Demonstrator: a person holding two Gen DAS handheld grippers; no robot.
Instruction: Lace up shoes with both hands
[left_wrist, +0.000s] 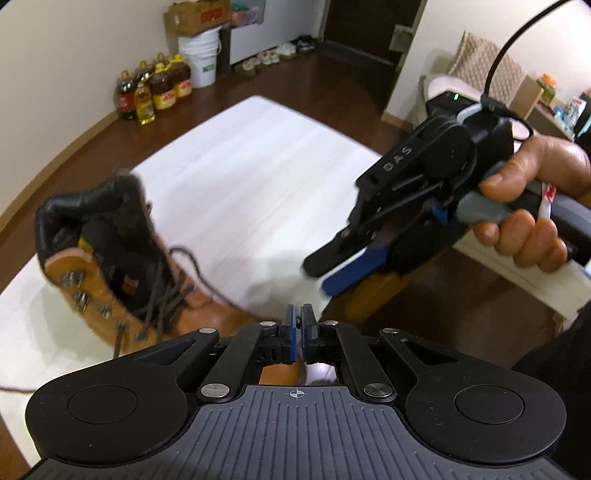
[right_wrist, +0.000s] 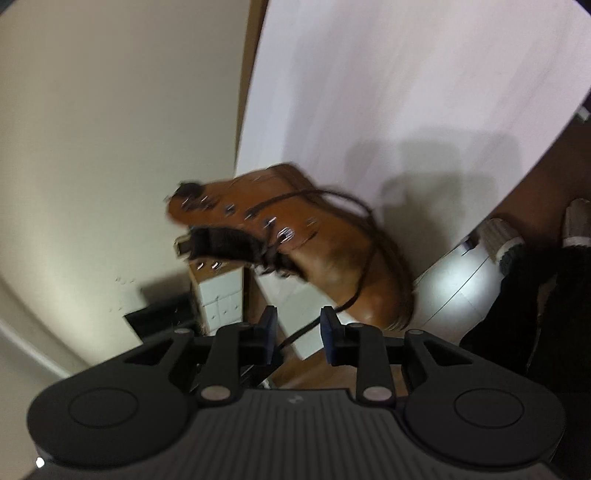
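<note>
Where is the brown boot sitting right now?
In the left wrist view the brown boot stands at lower left on the white table, its toe reaching under the left hand-held gripper.

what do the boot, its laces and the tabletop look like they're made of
Boot: likely tan leather, smooth with a slight sheen on the toe; dark padded collar, shiny metal eyelets.
Laces: dark brown woven cord, matte, probably fabric.
Tabletop: white, flat and matte, with faint streaks; possibly laminate or painted wood.

The left gripper (left_wrist: 297, 314) points steeply down, its two blue fingers (left_wrist: 290, 325) almost touching; the right gripper (right_wrist: 297, 326) has its fingers (right_wrist: 330, 332) wide apart; at two o'clock in the left view, a bare hand (left_wrist: 532, 195) holds the right gripper's handle.
</note>
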